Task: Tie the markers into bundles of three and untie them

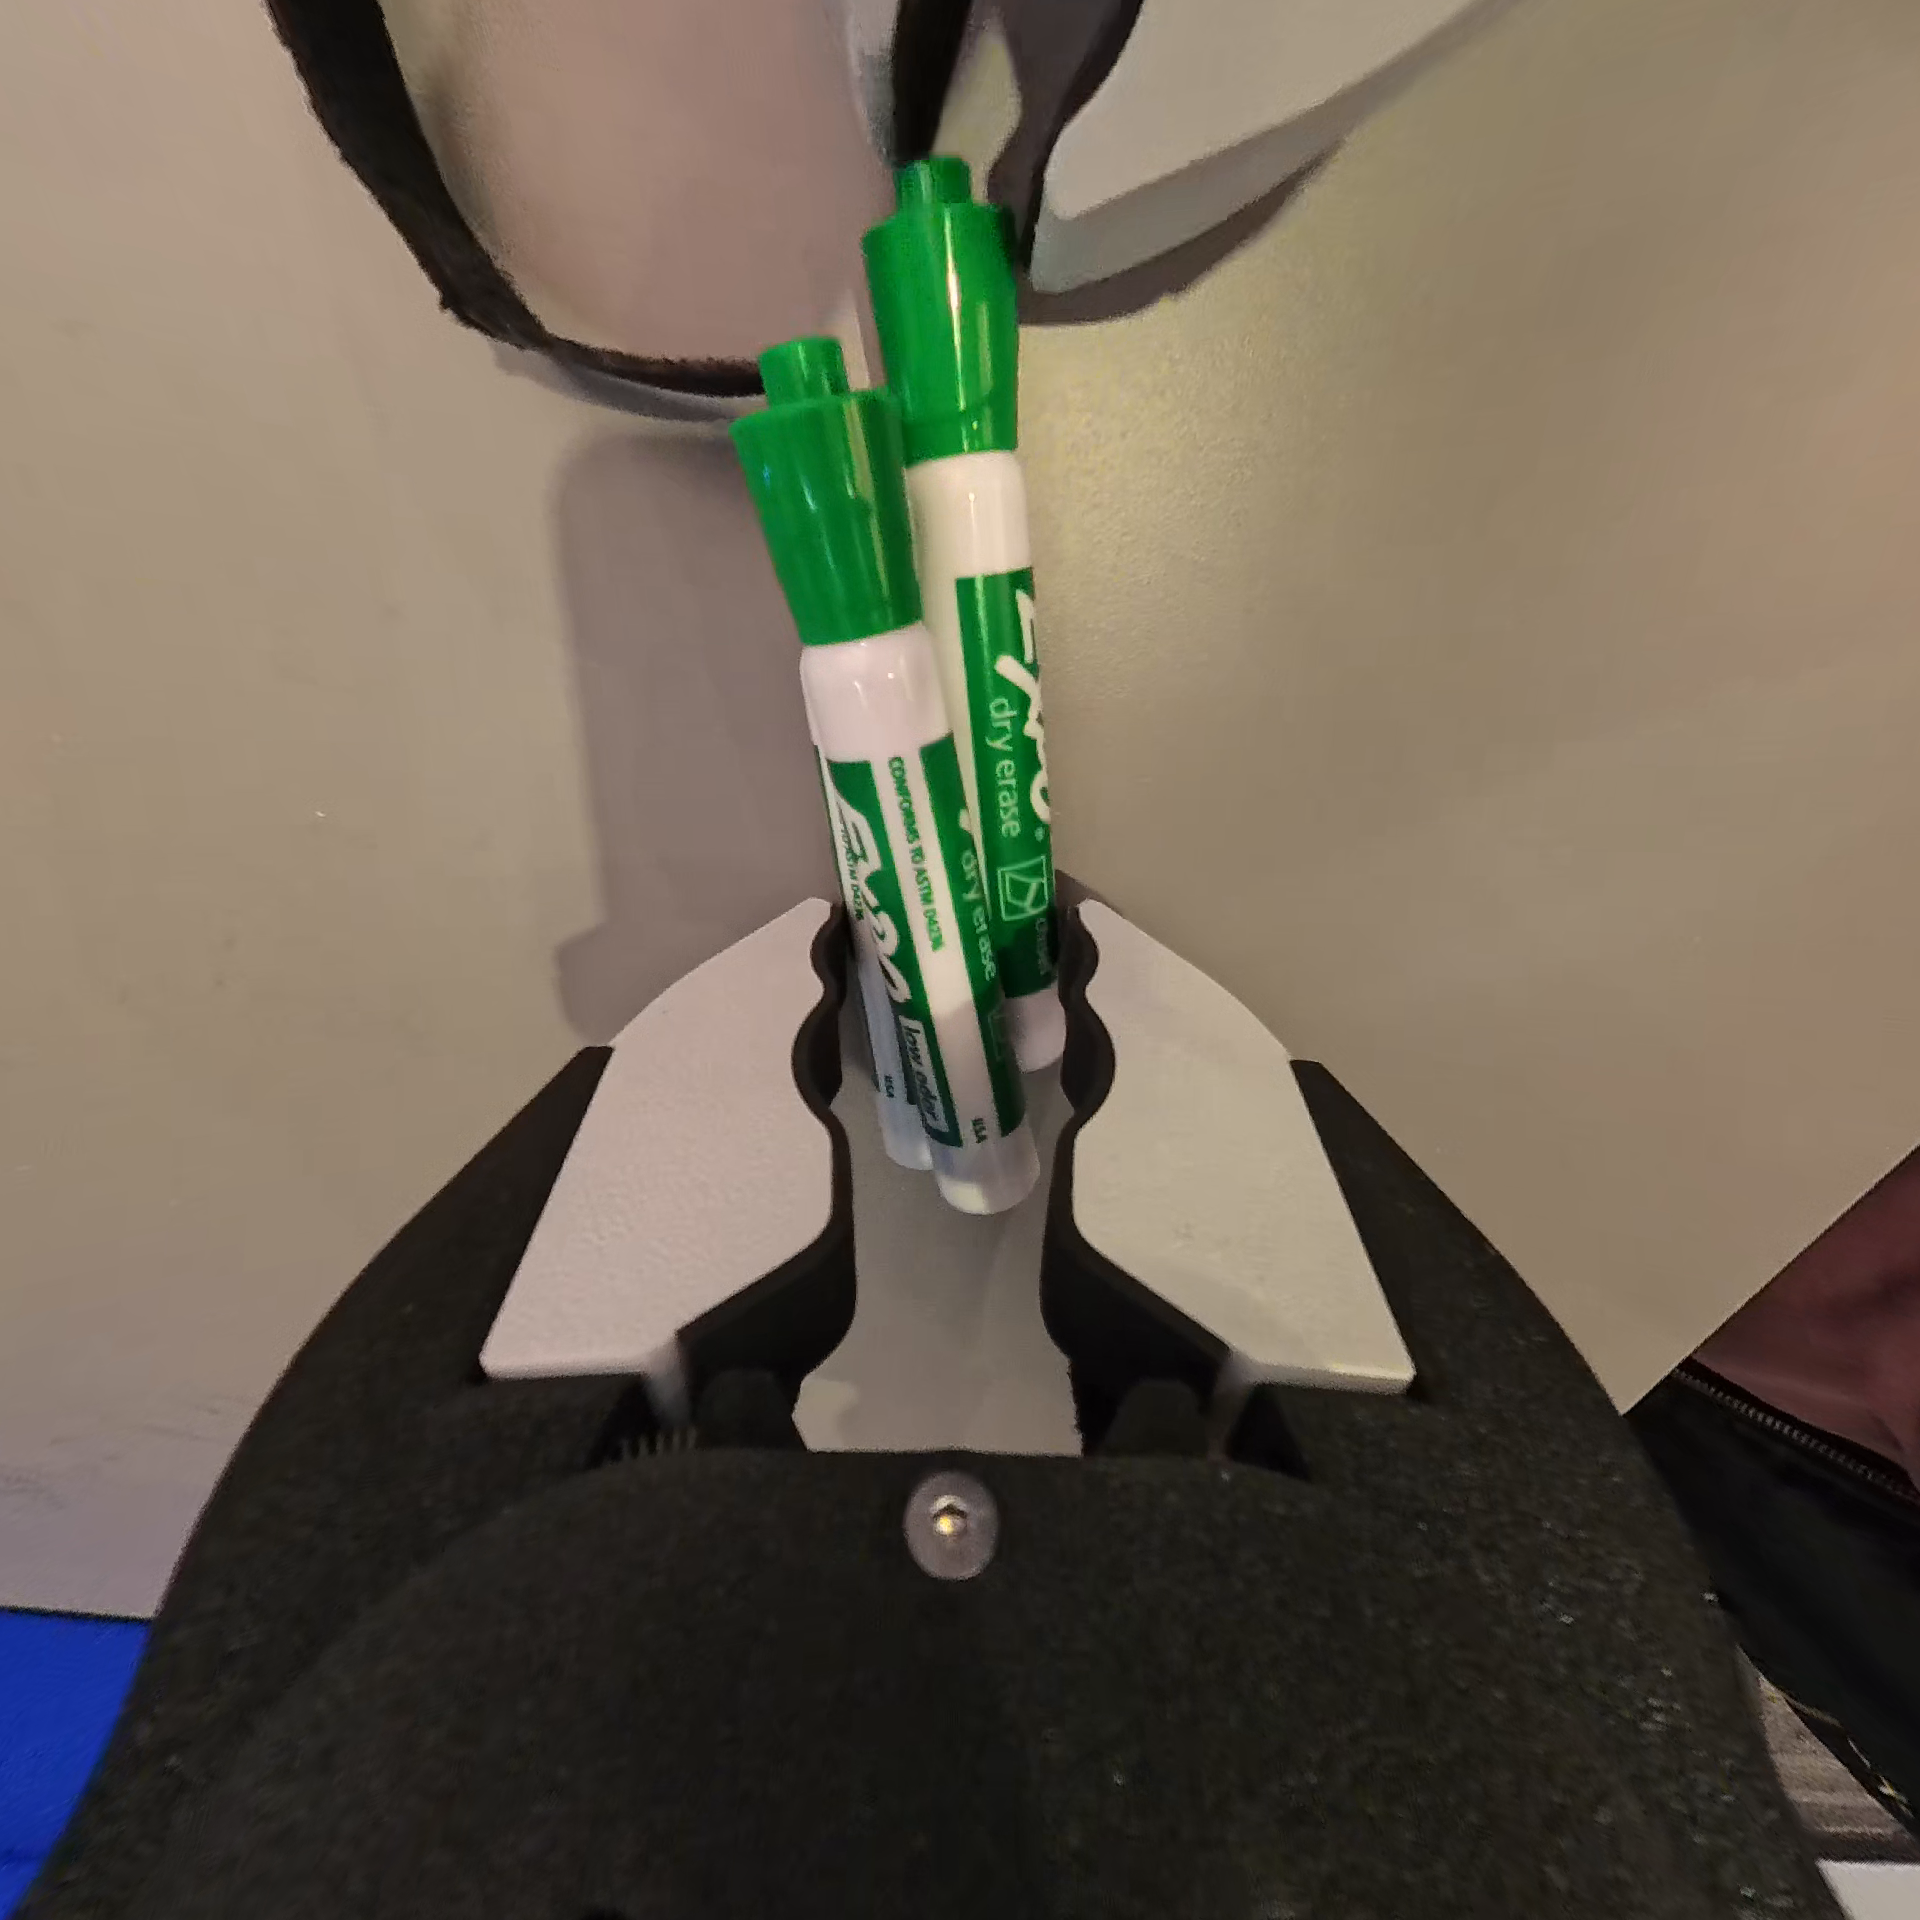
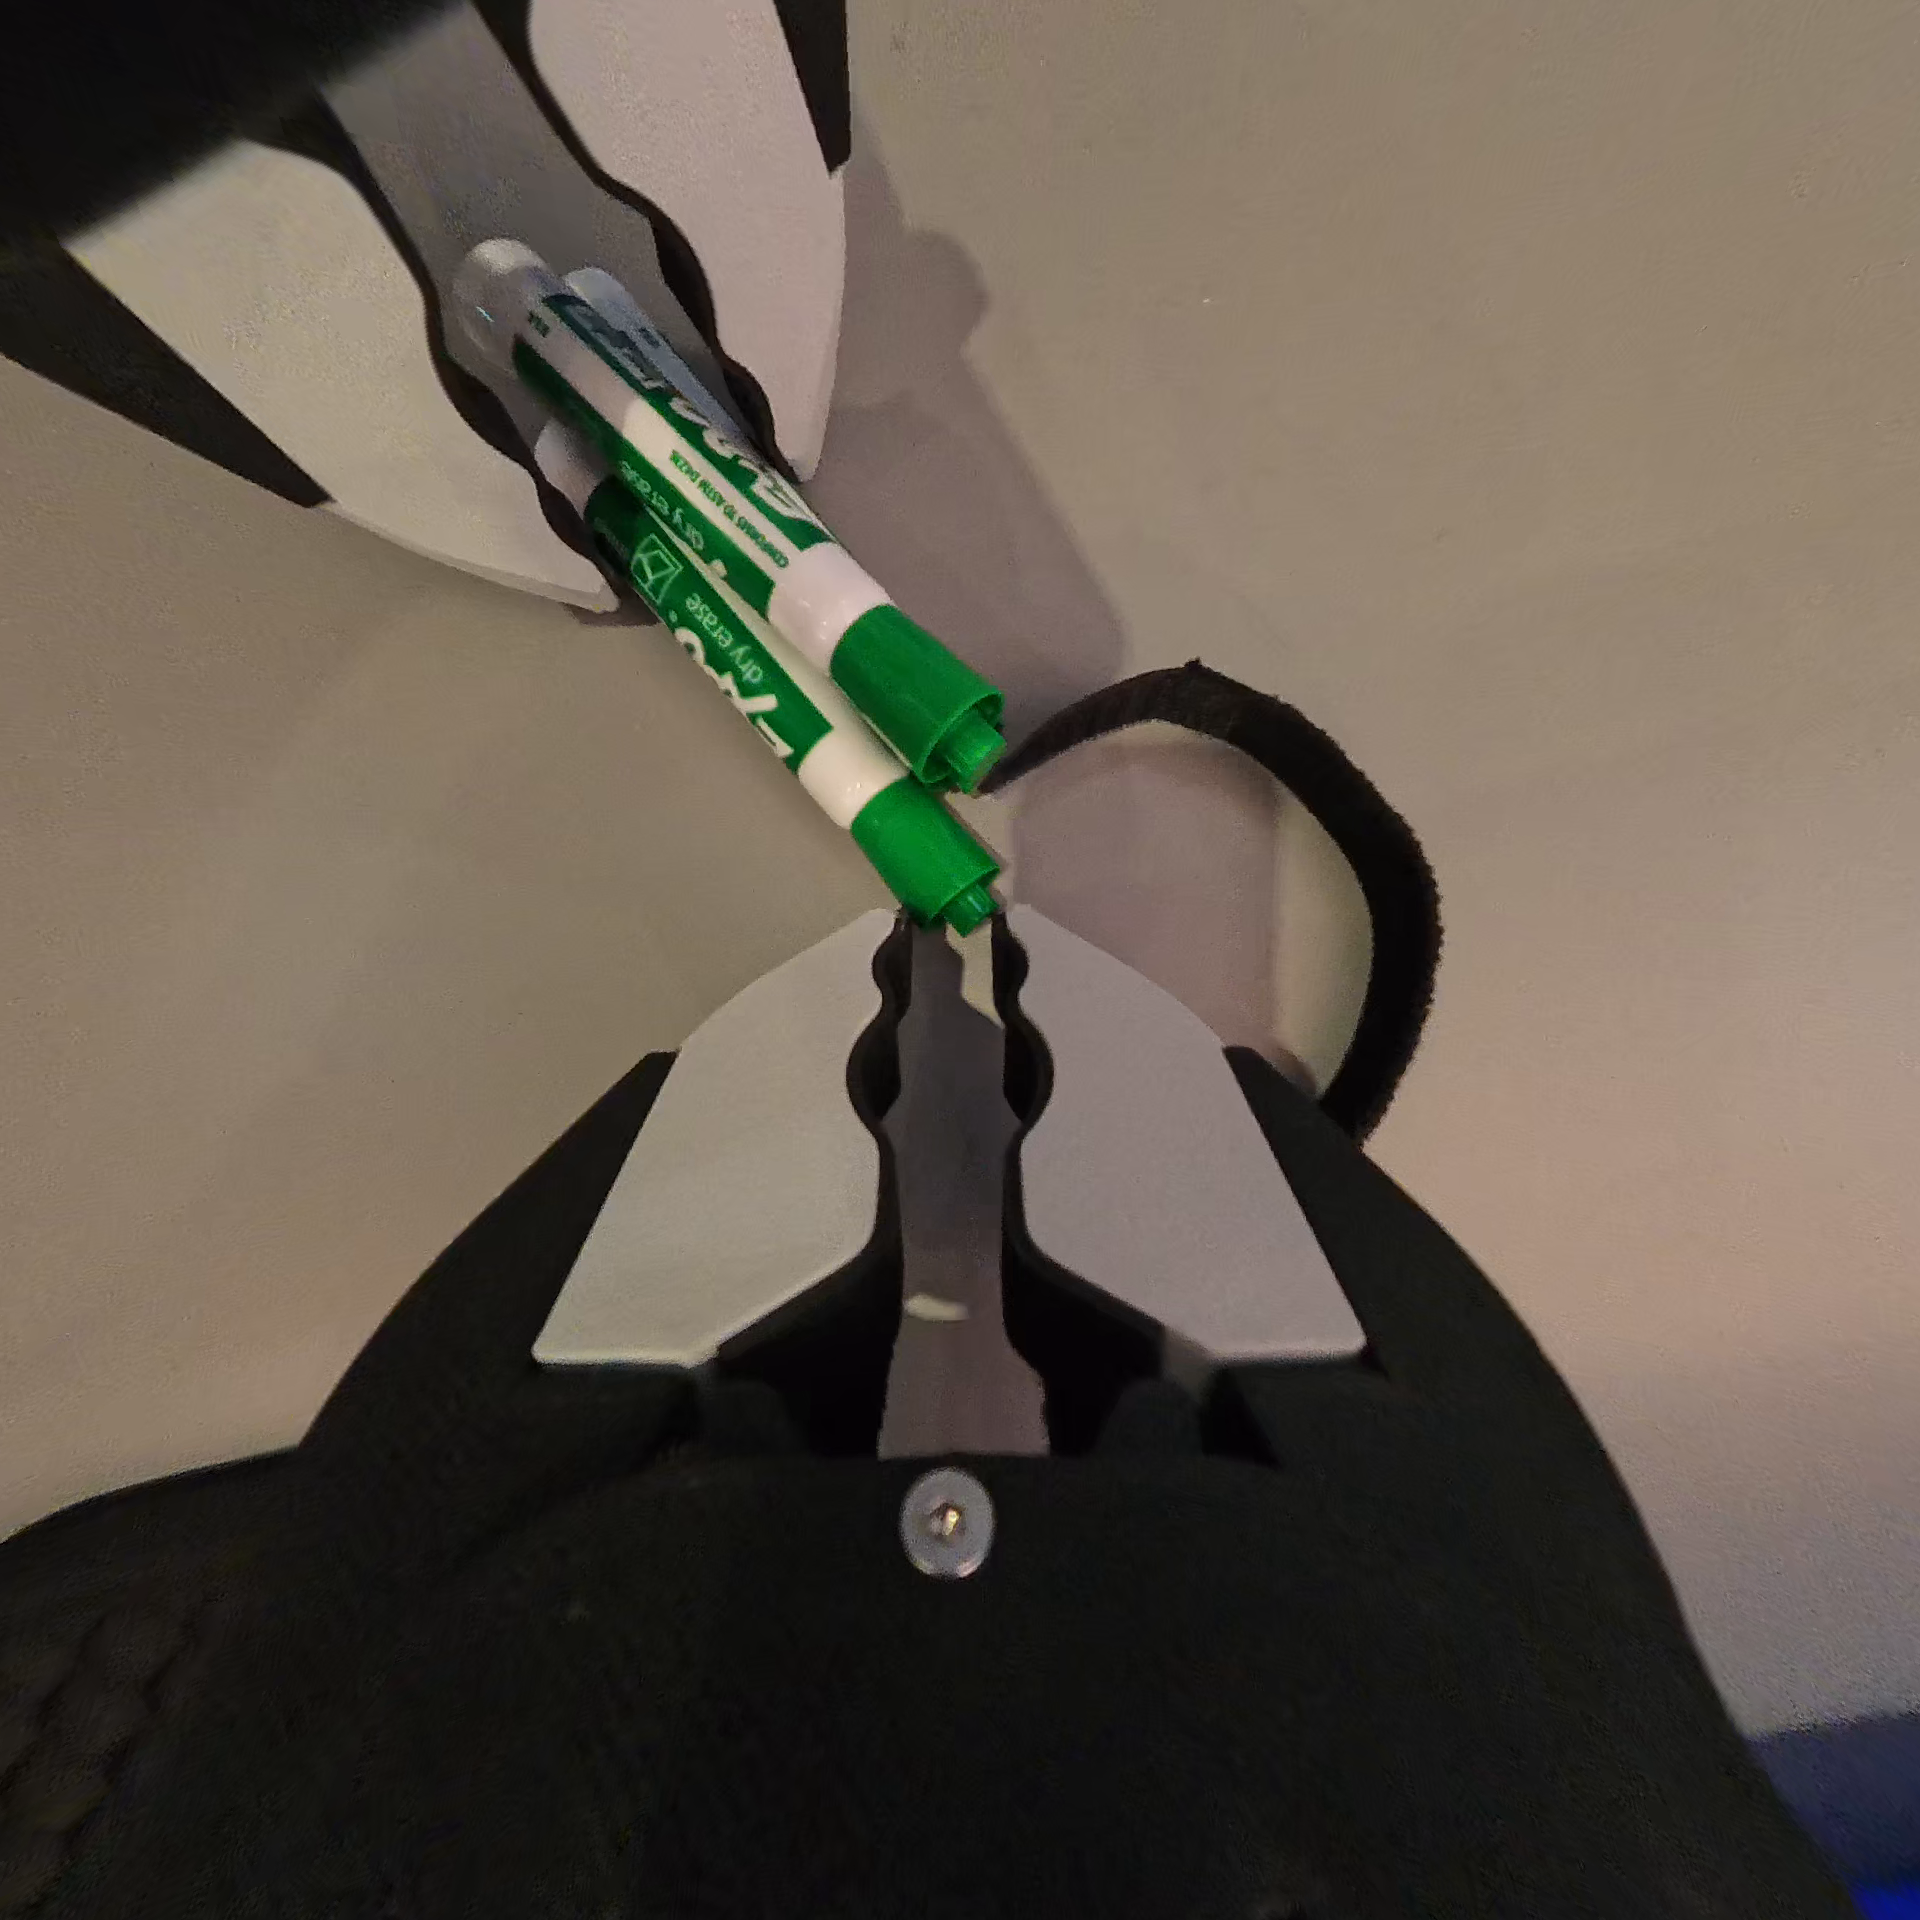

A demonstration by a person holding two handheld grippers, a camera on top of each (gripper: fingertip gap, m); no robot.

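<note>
Left wrist view: left claw (image 1: 954, 935) clamps green markers (image 1: 914, 790)

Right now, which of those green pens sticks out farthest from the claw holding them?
The right-hand marker in the left wrist view: its green cap reaches well past the caps of the others, which sit lower in the left gripper.

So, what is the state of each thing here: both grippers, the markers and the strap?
left gripper: shut on the green markers, near their flat ends.
green markers: three, all capped, held side by side, not tied.
black strap: unfastened, curved open beside the caps, not around the markers.
right gripper: jaws almost together at one cap tip; any grip cannot be told.
</note>
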